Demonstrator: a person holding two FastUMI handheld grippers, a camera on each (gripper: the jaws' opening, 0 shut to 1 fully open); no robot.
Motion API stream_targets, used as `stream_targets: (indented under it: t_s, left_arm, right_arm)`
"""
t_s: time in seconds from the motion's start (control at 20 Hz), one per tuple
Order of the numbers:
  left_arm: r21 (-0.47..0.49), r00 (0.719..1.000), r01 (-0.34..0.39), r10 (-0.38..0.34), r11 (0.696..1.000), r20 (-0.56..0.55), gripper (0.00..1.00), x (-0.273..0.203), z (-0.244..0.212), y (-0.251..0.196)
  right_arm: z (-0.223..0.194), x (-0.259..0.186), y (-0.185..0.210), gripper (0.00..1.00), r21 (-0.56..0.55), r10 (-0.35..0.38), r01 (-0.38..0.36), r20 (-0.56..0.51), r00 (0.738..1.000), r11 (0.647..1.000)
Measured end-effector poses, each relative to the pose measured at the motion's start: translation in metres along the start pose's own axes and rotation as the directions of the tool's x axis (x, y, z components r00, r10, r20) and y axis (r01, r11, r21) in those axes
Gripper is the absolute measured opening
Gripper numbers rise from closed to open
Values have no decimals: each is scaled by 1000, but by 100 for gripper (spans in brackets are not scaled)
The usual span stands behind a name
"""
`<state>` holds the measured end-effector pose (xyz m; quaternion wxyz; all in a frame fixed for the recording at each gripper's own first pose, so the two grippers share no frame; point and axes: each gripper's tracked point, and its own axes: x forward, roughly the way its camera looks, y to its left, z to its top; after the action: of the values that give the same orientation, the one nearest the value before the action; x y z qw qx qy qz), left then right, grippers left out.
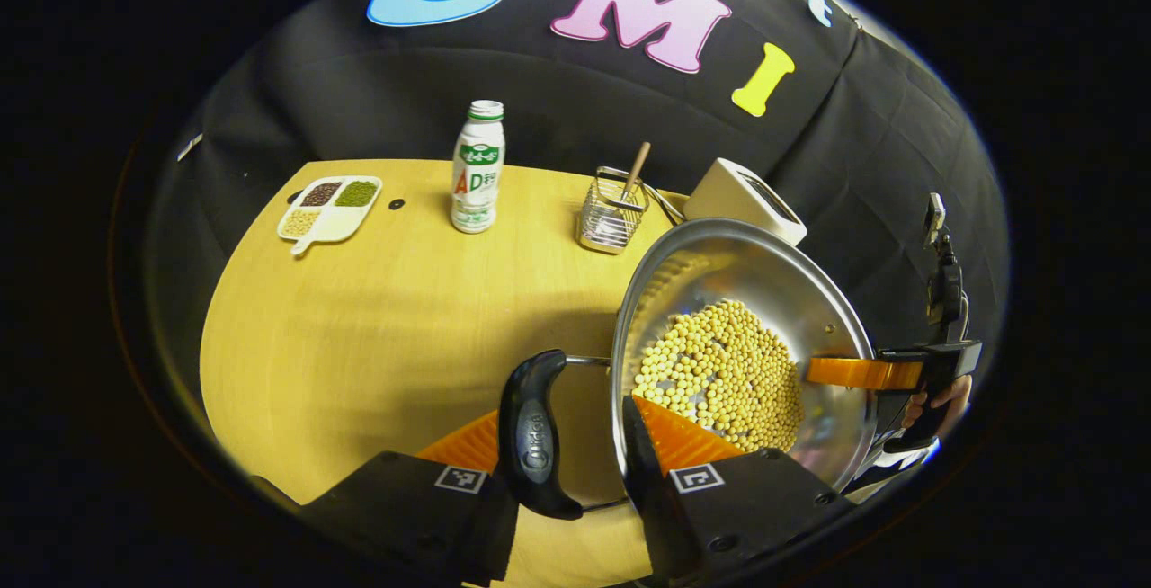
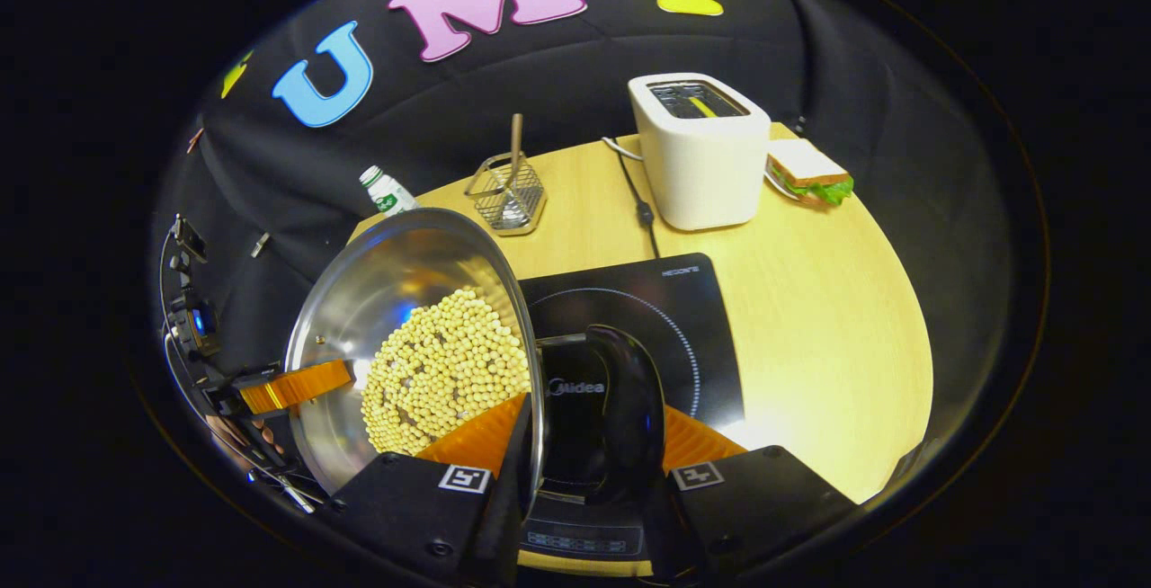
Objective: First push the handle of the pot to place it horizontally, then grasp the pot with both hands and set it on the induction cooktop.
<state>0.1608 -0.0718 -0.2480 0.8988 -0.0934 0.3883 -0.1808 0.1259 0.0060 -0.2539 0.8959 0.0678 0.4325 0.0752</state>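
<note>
A steel pot [image 1: 746, 255] holding yellow beans [image 1: 719, 372] hangs tilted between both grippers. My left gripper [image 1: 566, 426] is shut on it: one finger lies inside the bowl against the wall, the other outside the black side handle [image 1: 532, 444]. My right gripper [image 2: 593, 417] clamps the opposite black handle [image 2: 620, 390] and rim the same way, one finger among the beans [image 2: 441, 372]. The pot [image 2: 396, 273] sits over the left edge of the black induction cooktop [image 2: 665, 309]. The right gripper's far finger [image 1: 859, 372] shows across the pot, held by a hand [image 1: 940, 399].
On the round wooden table [image 1: 378, 336] stand a milk bottle [image 1: 477, 170], a wire basket with a stick [image 1: 613, 210], a sectioned bean dish [image 1: 331, 206] and a white toaster [image 2: 701, 152] with its cable [image 2: 637, 197]. A sandwich [image 2: 807, 173] lies beside the toaster.
</note>
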Motion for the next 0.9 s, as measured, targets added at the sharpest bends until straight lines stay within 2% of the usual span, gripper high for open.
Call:
stream_targets:
  t_s: [0.1,0.2,0.25,0.3,0.35,0.4,0.45,0.5,0.6,0.7,0.75,0.9]
  left_arm:
    - [3,1000,9,-9,1000,-13,59,13,-1,-13]
    - [8,999,17,-16,1000,-29,59,26,-4,-26]
    - [10,999,21,-20,1000,-37,59,32,-5,-32]
    - [10,999,24,-23,1000,-46,59,39,-7,-37]
    - [9,998,26,-25,1000,-53,59,45,-8,-41]
    - [7,998,26,-26,1000,-59,59,51,-9,-46]
    - [7,998,26,-26,1000,-64,59,57,-10,-50]
    - [6,997,26,-26,1000,-70,59,63,-11,-54]
    - [3,996,25,-25,1000,-80,59,74,-14,-61]
    - [3,996,20,-19,1000,-93,59,83,-18,-67]
    - [3,995,16,-16,1000,-95,59,87,-19,-68]
    - [4,994,1,-1,1000,-109,59,97,-19,-67]
  right_arm:
    - [2,0,-17,58,12,-12,12,-2,1000,1000]
    - [2,2,-34,53,23,-25,25,-9,1000,999]
    - [1,3,-43,53,27,-30,30,-15,999,999]
    - [1,5,-50,58,32,-35,35,-22,999,999]
    - [2,6,-57,53,38,-41,42,-25,999,998]
    - [3,8,-64,58,40,-46,47,-28,999,998]
    - [3,11,-71,53,41,-50,52,-33,998,998]
    - [3,14,-77,53,42,-53,55,-37,998,998]
    - [3,19,-89,58,46,-57,60,-54,997,997]
    - [2,25,-99,54,50,-61,65,-69,996,997]
    - [2,28,-103,58,53,-63,67,-70,996,996]
    - [0,38,-109,58,59,-59,64,-84,995,996]
